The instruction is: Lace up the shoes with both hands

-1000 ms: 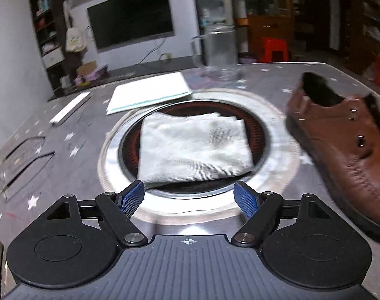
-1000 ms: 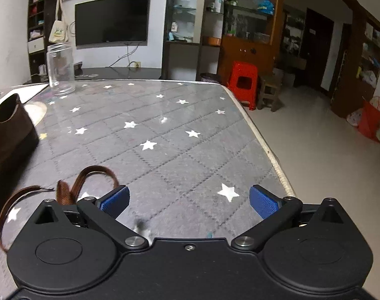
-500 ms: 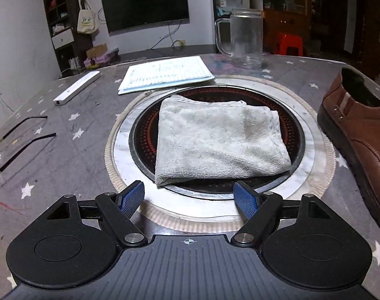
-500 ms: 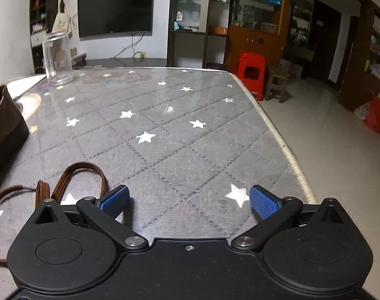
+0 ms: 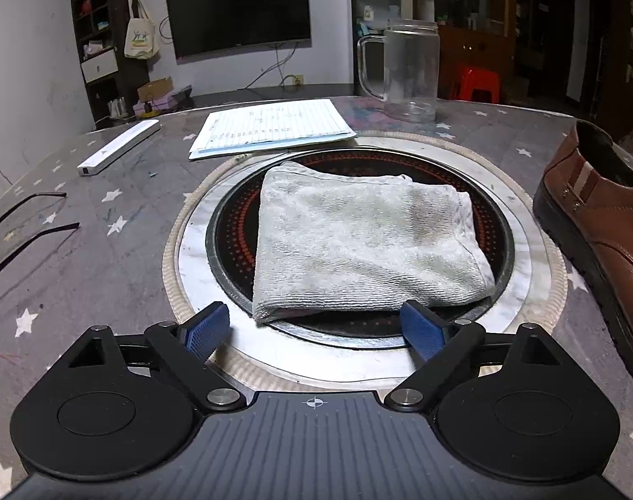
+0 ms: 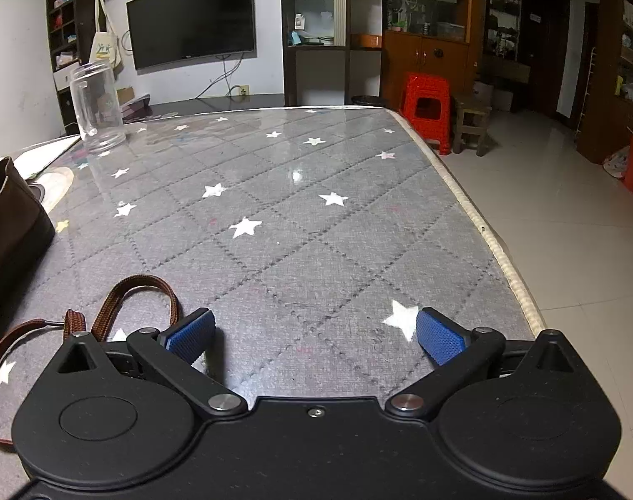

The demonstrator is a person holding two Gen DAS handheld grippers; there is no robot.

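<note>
Loosely coiled on the bench, the brown lace lies beside the right claw, limp, light, best pinched near its probably stiff tip. Both claws gape empty, the left claw opening; the shoe sits rightward.

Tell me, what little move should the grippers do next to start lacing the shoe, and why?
Probably the right gripper should slide toward the brown shoelace lying loose on the table just beside its nearer finger and close on it. Both grippers are empty; the left gripper, jaws opening, faces a folded towel, while the brown shoe sits unlaced off to its side.
</note>
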